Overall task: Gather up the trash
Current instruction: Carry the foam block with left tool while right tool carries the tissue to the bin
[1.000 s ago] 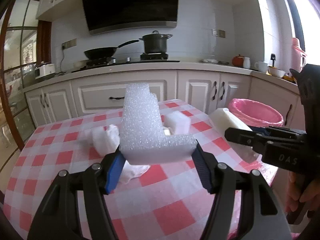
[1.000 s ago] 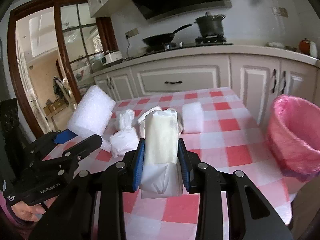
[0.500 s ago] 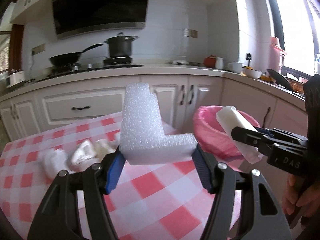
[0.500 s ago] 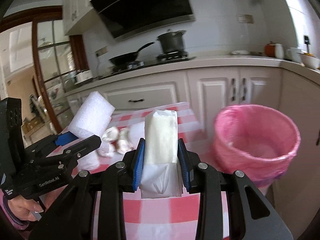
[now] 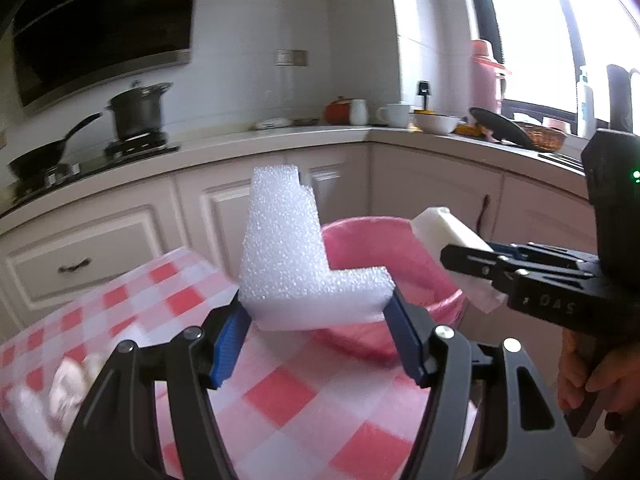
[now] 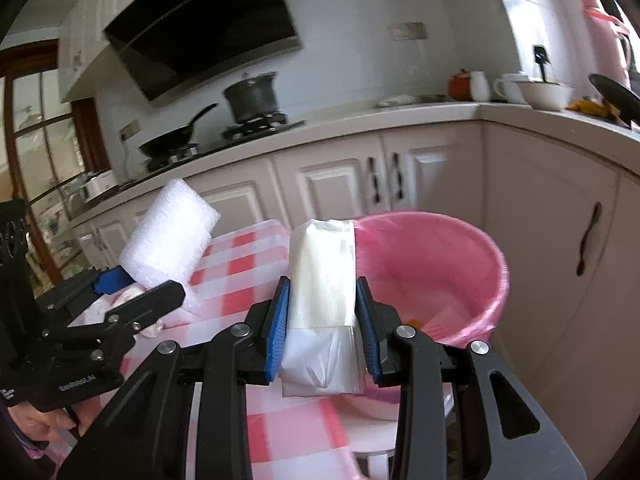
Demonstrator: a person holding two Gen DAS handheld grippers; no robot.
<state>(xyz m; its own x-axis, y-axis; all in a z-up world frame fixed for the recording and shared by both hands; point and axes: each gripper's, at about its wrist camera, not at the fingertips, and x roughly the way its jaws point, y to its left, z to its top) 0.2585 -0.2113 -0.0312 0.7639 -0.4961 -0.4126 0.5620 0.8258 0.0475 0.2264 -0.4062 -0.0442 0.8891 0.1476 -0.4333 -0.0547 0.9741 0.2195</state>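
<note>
My left gripper (image 5: 316,336) is shut on an L-shaped white foam block (image 5: 296,268), held just short of the pink-lined bin (image 5: 360,240). From the right wrist view that foam block (image 6: 168,240) shows at the left, above the table. My right gripper (image 6: 322,332) is shut on a cream paper packet with a white plastic wrap (image 6: 322,280), close to the rim of the bin (image 6: 436,264). In the left wrist view the right gripper (image 5: 476,264) comes in from the right with the packet (image 5: 440,228) over the bin's edge.
A table with a red-and-white checked cloth (image 5: 280,396) lies under both grippers; crumpled white scraps (image 5: 68,380) rest on it at the left. White cabinets (image 6: 332,184) and a counter with a pot (image 6: 252,96), pan, cups and a pink flask (image 5: 486,76) stand behind the bin.
Both grippers have swung right, from over the table's middle to its corner by the pink bin, each keeping its grip. The scraps on the cloth have slid off to the left of view.
</note>
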